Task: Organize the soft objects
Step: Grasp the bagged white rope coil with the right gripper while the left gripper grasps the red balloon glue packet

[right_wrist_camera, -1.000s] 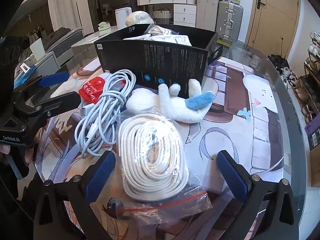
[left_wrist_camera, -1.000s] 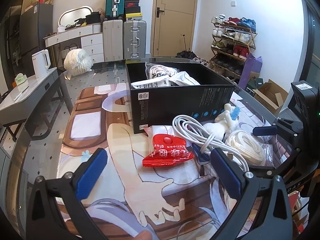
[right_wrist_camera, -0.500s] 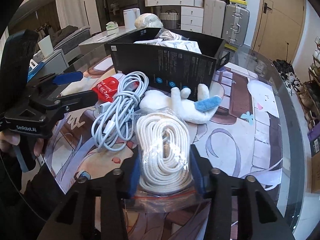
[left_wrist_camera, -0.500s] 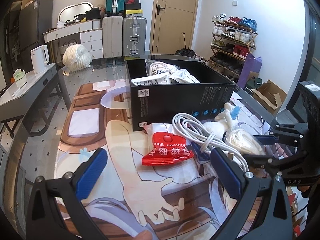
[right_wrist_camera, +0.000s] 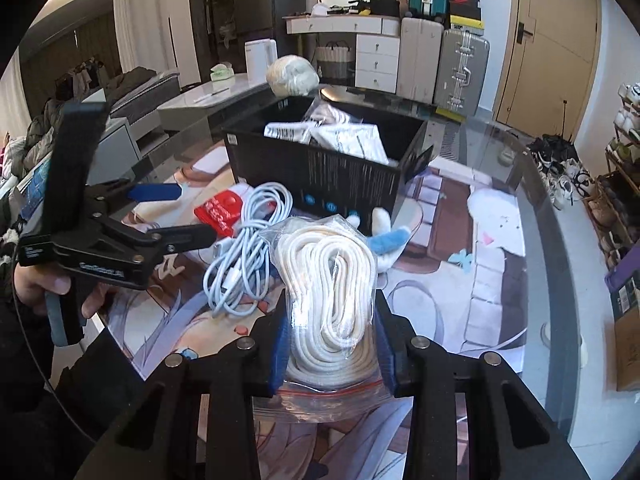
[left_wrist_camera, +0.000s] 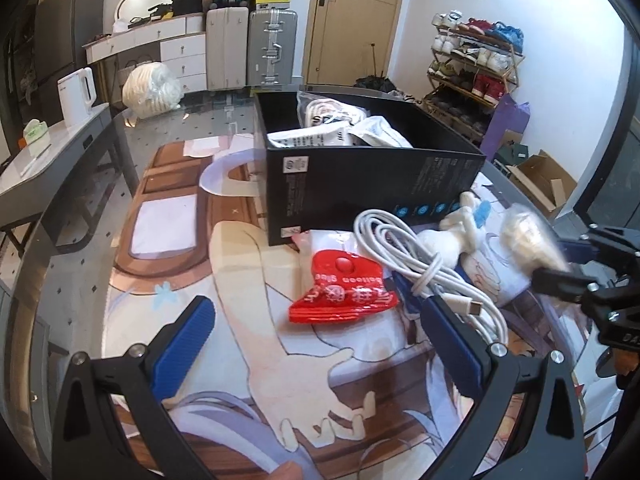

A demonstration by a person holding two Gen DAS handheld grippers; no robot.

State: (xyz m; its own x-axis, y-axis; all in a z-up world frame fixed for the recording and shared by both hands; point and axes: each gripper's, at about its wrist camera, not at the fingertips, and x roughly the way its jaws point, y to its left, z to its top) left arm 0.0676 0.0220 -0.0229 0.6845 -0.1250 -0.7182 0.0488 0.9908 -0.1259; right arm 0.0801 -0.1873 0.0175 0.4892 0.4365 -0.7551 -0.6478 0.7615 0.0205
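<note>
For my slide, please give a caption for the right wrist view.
Right tool shut on bagged white coiled rope, before open black cardboard box.

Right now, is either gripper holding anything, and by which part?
The right gripper clamps the bagged white rope coil across its lower half, through the plastic. The left gripper is open and holds nothing.

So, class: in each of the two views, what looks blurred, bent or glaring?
Left wrist view: bagged rope in the right gripper is motion-smeared; doorframe bends from fisheye. Right wrist view: rope bag sharp, glare on the glass tabletop.
</note>
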